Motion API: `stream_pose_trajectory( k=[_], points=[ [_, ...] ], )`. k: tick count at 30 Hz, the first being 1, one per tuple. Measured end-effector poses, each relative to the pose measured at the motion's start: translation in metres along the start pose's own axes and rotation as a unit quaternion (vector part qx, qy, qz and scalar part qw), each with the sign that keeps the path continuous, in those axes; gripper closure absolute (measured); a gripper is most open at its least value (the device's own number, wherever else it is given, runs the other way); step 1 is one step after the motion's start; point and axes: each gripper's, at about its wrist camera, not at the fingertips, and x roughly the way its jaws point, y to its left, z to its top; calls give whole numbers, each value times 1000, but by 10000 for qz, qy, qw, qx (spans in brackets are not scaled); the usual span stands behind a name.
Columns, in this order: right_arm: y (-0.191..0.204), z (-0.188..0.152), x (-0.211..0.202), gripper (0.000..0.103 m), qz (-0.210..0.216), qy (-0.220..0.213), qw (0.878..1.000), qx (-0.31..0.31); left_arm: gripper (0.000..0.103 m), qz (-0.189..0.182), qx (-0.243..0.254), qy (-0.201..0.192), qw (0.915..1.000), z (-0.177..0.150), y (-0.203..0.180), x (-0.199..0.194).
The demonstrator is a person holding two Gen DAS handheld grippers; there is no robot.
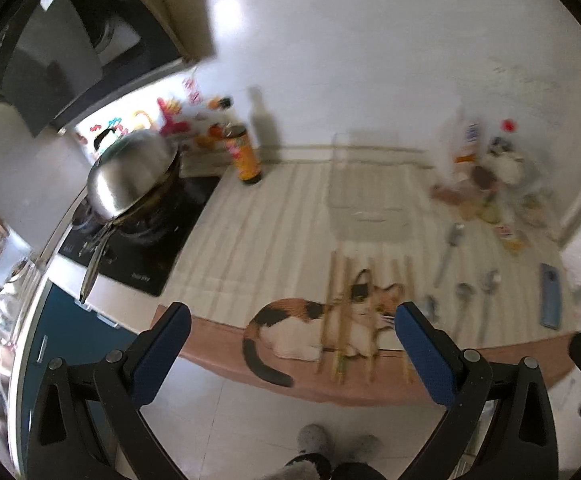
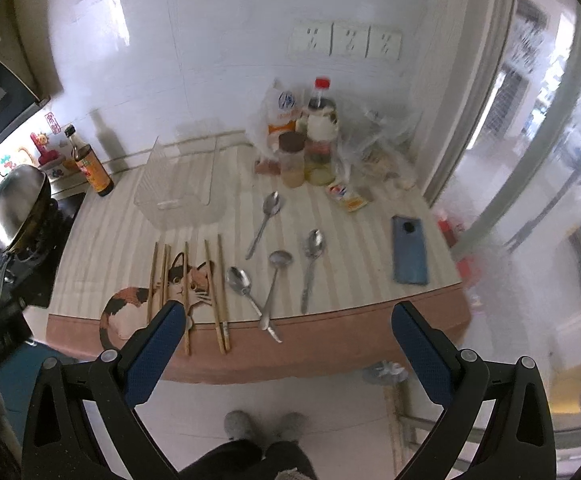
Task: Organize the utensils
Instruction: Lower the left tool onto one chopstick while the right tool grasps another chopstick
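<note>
Both hand-held grippers (image 1: pixel 292 344) (image 2: pixel 286 344) wide apart, empty; chopsticks (image 2: pixel 218 292) lengthwise front-to-back, w/ 4 spoons (image 2: pixel 310 264).

Left wrist view blurred throughout by motion: spoons (image 1: pixel 466 292) reduced to grey smears, count uncertain; clear container (image 1: pixel 364 196) barely outlined; cluster of bottles and bags (image 1: pixel 486 172) unreadable. Chopsticks (image 2: pixel 186 288) partly hidden behind the blue finger pad (image 2: pixel 154 354) in the right wrist view. Cat print (image 2: pixel 138 308) on the mat likewise partly covered. Wok (image 2: pixel 18 204) cut off near the left rim. Label text on sauce bottle (image 2: pixel 90 168) too small to read. Area beyond the glass door (image 2: pixel 530 184) smeared, contents indistinct. Slippered feet (image 2: pixel 264 426) cut by lower edge.
</note>
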Motion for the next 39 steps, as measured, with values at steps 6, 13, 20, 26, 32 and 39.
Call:
stream_pose_trajectory(
  k=[6,13,20,26,32,39],
  points=[
    [5,-10,79,51,527,779,9955,132,0,-49,-161,927,9956,-6,12,89],
    [27,-25,165,61,512,1502,9872,181,39,-647,58,2206,9732,-27,-1,210],
    [54,-31,242,62,407,2208,9742,236,45,-880,696,2771,9543,-41,-34,291],
    [84,-32,290,62,172,2454,9693,-24,56,-1071,984,2739,9507,-41,-49,308],
    [102,-29,320,74,26,2542,9671,-119,98,-1178,930,2693,9513,-35,-42,305],
    [116,-37,326,96,-371,2583,9648,-313,98,-1146,929,2801,9486,-32,-8,295]
  ],
)
